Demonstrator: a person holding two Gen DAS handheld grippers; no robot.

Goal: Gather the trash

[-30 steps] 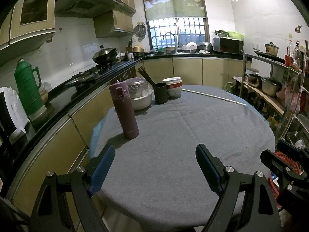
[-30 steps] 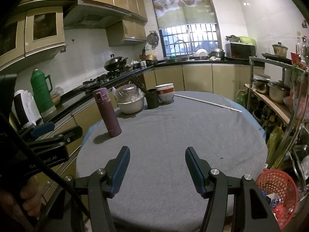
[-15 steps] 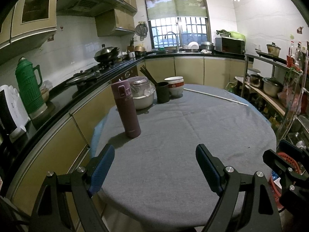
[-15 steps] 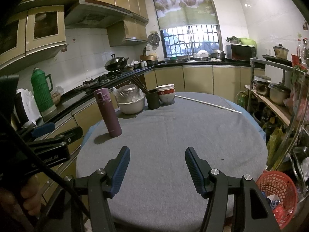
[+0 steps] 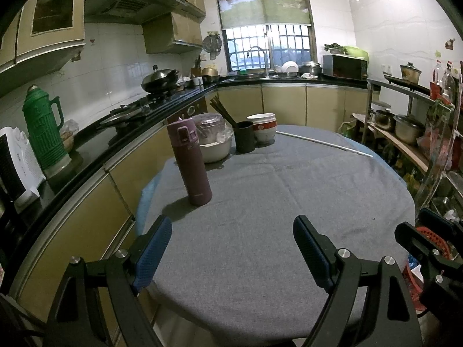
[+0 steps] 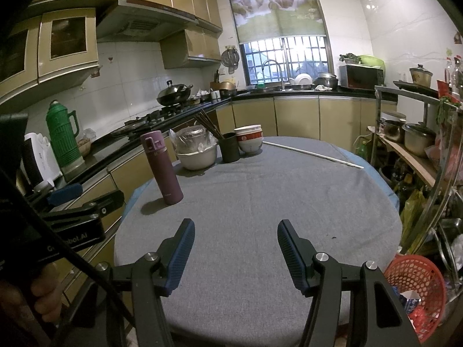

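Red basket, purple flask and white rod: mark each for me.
red basket (image 6: 416, 277): right wrist view, on its mesh wall.
purple flask (image 5: 191, 167): left wrist view, mid body.
white rod (image 6: 312, 153): right wrist view, mid length.

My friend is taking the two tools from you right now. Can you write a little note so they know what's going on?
Left tool: open, empty, over the table's near edge.
Right tool: open, empty, beside it.
Red basket on the floor right of the table already holds some scraps.
Grey tablecloth: I see no loose trash; only a purple flask, bowls, a chopstick cup and a thin white rod.
Left: check for remaining trash.
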